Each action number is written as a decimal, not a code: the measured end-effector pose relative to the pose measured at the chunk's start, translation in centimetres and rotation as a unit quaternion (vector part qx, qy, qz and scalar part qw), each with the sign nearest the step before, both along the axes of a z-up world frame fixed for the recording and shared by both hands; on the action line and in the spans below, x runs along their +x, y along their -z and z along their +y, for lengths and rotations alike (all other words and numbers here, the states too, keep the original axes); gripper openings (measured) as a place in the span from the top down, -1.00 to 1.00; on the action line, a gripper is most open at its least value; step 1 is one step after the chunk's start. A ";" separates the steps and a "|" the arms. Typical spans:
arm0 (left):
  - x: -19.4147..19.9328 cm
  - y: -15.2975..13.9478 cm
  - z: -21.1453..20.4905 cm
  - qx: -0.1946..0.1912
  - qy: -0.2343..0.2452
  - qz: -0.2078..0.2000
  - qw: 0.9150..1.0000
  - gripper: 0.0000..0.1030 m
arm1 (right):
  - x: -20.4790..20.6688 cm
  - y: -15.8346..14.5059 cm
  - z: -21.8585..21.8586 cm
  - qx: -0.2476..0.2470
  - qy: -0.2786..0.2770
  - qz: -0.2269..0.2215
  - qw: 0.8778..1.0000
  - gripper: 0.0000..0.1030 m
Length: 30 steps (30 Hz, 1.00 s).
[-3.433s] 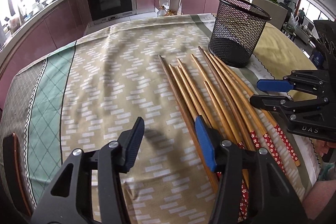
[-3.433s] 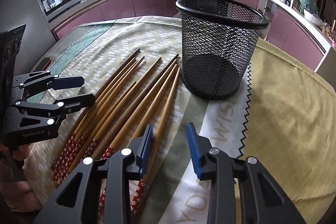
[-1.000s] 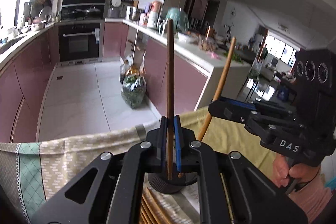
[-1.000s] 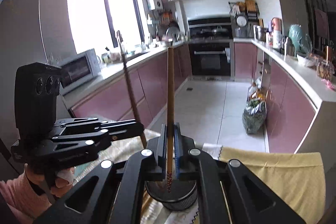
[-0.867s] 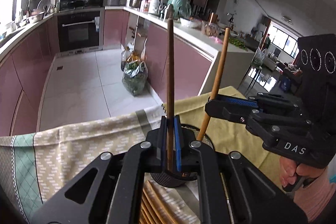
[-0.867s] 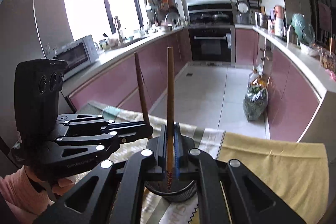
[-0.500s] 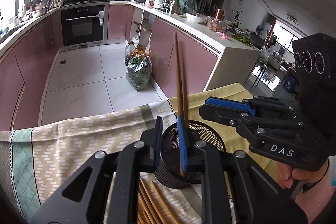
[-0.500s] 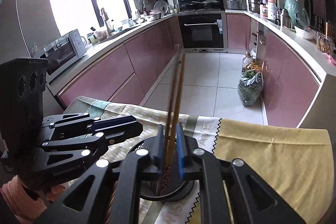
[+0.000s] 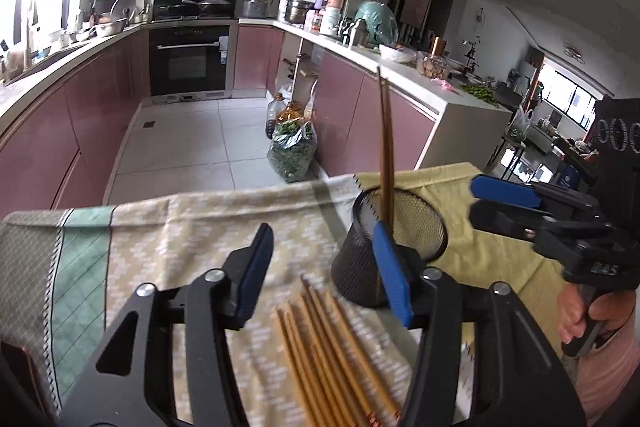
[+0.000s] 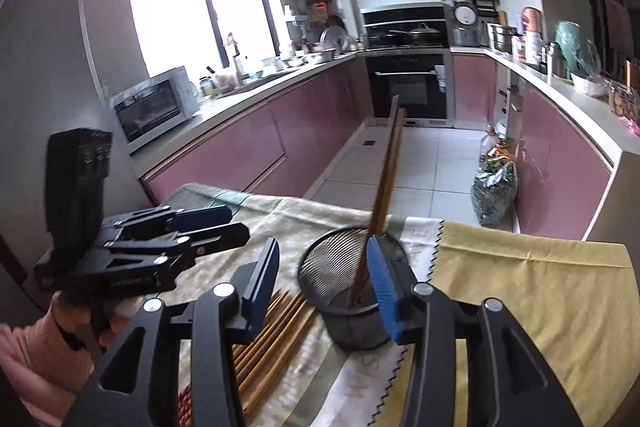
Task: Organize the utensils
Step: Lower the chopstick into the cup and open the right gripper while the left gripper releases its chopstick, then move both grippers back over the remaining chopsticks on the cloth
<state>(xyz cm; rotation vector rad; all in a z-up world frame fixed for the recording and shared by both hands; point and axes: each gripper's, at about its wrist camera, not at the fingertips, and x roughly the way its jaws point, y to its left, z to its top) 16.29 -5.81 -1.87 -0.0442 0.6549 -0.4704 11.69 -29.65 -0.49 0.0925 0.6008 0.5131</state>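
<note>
Both chopsticks had left my hands since a second ago: then each gripper was clamped on one upright stick above the mesh cup (image 9: 394,239), and now the two sticks (image 9: 386,143) stood together inside that cup, leaning against its rim with their tips well above it. My left gripper (image 9: 324,269) had come down toward the tabletop (image 9: 192,227), and its jaws were opening, about half spread, with nothing pressed between the blue pads; the cup showed just past its right-hand pad. My right gripper (image 10: 326,281) was opening likewise, empty, the cup (image 10: 340,267) sitting just beyond its fingertips and the standing sticks (image 10: 386,179) rising behind its right-hand pad.

I judged that this drop was finished and the first pair was organized. Most of the work remained: a row of loose chopsticks (image 9: 328,355) lay flat on the cloth just on the near side of the cup, below both grippers, also seen from the right wrist (image 10: 272,327). My next reach, I reckoned, would go back down to that row, one stick per gripper.
</note>
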 end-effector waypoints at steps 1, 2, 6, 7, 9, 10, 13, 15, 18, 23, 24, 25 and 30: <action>-0.5 0.5 0.6 0.006 -0.004 0.003 1.000 -0.08 | -0.5 0.2 0.3 -0.003 -0.005 0.002 1.000 0.04; -1.0 1.0 1.0 0.013 -0.008 0.007 1.000 -0.08 | -1.0 0.8 0.7 -0.008 -0.011 0.010 1.000 0.04; -2.9 3.3 2.4 0.035 -0.012 0.030 0.999 -0.08 | -2.4 3.0 2.2 -0.020 -0.027 0.044 0.998 0.04; -3.4 3.9 2.8 0.039 -0.012 0.036 0.999 -0.08 | -2.6 3.5 2.5 -0.021 -0.029 0.052 0.998 0.04; -4.2 5.2 3.2 0.050 -0.014 0.044 0.998 -0.08 | -3.0 4.7 3.2 -0.024 -0.031 0.067 0.997 0.04; -4.7 5.8 3.3 0.051 -0.012 0.052 0.997 -0.08 | -3.2 5.5 3.7 -0.021 -0.034 0.078 0.996 0.04; -5.5 7.3 3.1 0.054 -0.014 0.069 0.996 -0.08 | -3.5 7.2 4.5 -0.027 -0.034 0.102 0.994 0.04; -6.0 8.3 3.2 0.057 -0.011 0.080 0.995 -0.08 | -3.6 8.1 5.2 -0.030 -0.034 0.114 0.992 0.04; -6.6 9.4 2.8 0.071 -0.009 0.092 0.993 -0.06 | -3.7 9.0 5.8 -0.035 -0.030 0.126 0.991 0.04; -7.0 10.4 2.8 0.072 -0.006 0.107 0.992 -0.02 | -3.9 9.9 6.3 -0.048 -0.028 0.136 0.989 0.04; -7.0 10.4 2.8 0.072 -0.006 0.109 0.991 -0.02 | -3.9 10.0 6.4 -0.050 -0.026 0.136 0.989 0.04; -7.0 10.4 2.8 0.073 -0.004 0.110 0.991 -0.01 | -3.8 10.0 6.5 -0.052 -0.025 0.135 0.989 0.04; -7.0 10.6 2.7 0.073 -0.001 0.114 0.991 0.03 | -3.9 10.3 6.6 -0.055 -0.021 0.138 0.989 0.04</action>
